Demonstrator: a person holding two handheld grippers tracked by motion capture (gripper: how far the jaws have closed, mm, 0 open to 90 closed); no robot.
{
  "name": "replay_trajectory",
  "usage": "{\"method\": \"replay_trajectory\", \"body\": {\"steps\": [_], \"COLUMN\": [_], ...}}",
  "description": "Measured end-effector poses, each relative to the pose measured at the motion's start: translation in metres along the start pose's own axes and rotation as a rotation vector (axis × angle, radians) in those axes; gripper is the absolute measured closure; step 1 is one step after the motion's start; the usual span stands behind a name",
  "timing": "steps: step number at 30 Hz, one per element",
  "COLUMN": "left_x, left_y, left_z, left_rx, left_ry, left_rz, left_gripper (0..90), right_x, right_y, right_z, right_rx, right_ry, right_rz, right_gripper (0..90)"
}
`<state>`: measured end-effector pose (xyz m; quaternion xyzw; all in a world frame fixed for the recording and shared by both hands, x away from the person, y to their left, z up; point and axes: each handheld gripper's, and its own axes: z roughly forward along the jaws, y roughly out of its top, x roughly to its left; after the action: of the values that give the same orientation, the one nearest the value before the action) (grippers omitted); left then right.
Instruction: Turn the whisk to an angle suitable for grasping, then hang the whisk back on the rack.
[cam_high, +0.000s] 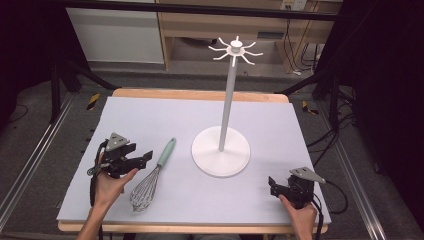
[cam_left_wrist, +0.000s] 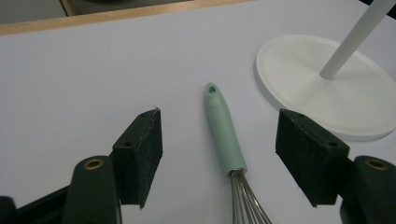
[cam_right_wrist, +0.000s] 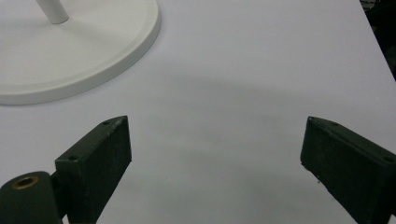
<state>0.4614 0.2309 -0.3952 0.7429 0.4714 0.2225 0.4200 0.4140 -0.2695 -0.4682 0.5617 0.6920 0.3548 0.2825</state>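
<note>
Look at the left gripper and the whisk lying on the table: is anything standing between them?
Nothing visible does. The left gripper has open jaws, with the whisk lying on bare table straight ahead between them. The white stand sits off to one side, clear of that path.

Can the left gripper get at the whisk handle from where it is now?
Probably yes. The left gripper is open, its jaws standing either side of the whisk handle without touching it, and nothing lies between them. The white stand's base sits clear off to one side.

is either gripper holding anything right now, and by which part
Nothing is held. The left gripper stands open above the whisk handle, pads apart from it; the right gripper is open over bare table.
</note>
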Motion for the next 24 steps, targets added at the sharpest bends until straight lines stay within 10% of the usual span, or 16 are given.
{"method": "replay_trajectory", "body": {"steps": [24], "left_x": [-0.012], "left_y": [0.024], "left_z": [0.025], "left_rx": [0.087], "left_ry": [-0.024], "left_rz": [0.048], "left_gripper": [34.5], "right_x": [0.001], "right_y": [0.001], "right_z": [0.001], "right_rx": [0.0], "right_ry": [0.015], "right_rz": [-0.007], "right_gripper": [9.3]}}
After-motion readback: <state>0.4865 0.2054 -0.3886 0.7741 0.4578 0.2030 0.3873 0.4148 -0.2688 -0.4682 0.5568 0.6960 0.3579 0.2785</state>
